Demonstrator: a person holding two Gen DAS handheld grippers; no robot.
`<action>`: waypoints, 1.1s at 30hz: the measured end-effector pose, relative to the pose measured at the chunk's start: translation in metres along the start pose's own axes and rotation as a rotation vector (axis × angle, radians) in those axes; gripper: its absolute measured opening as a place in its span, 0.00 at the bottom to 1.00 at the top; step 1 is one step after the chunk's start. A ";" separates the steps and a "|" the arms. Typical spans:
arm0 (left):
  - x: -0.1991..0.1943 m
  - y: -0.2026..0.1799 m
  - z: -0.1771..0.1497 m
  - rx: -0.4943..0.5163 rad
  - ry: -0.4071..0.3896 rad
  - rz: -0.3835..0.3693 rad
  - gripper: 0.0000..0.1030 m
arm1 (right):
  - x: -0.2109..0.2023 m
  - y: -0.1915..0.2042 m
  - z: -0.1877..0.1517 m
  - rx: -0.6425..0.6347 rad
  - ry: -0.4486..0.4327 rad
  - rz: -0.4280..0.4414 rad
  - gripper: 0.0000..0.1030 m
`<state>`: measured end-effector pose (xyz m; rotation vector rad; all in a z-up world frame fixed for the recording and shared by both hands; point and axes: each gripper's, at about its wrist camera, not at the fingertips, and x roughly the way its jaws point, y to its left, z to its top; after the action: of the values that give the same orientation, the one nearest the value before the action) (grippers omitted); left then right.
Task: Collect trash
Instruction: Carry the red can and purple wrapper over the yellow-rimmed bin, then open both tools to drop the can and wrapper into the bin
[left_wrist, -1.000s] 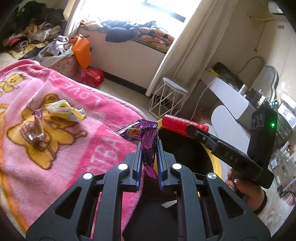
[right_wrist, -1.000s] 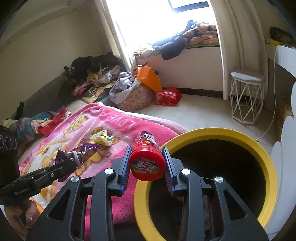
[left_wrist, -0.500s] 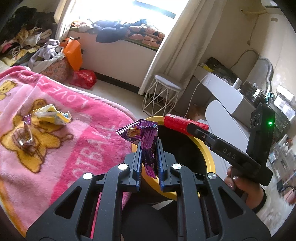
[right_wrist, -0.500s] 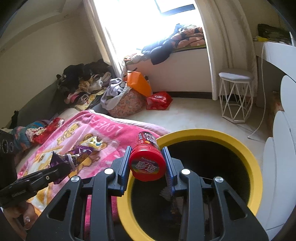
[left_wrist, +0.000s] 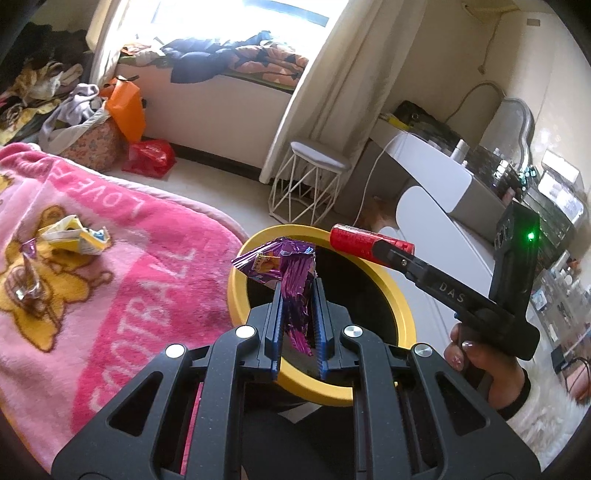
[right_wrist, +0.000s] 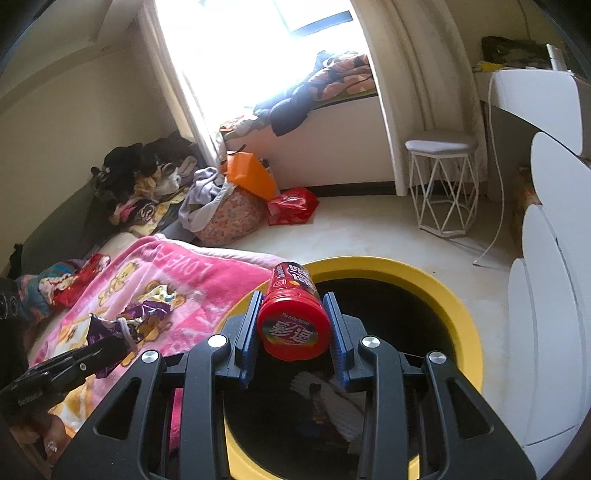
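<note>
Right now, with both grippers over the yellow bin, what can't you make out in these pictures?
- Bin contents: in both views the yellow bin is dark inside, and the right gripper covers part of the opening.
- Purple wrapper print: crumpled and partly pinched inside the left gripper.
- Red canister small lettering: too small to read.
- Wrappers on the pink blanket: too small in the left wrist view to identify.
</note>
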<state>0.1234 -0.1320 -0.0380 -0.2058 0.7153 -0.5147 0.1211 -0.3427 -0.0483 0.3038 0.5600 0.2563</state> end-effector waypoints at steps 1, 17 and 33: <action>0.001 -0.002 0.000 0.005 0.003 -0.003 0.10 | -0.001 -0.002 0.000 0.002 -0.002 -0.004 0.30; 0.029 -0.025 -0.004 0.053 0.047 -0.034 0.10 | 0.000 -0.036 -0.005 0.074 0.010 -0.079 0.30; 0.059 -0.028 -0.005 0.047 0.096 -0.025 0.10 | 0.007 -0.052 -0.011 0.120 0.048 -0.094 0.30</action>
<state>0.1467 -0.1868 -0.0659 -0.1472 0.7945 -0.5676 0.1282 -0.3858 -0.0787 0.3875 0.6364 0.1398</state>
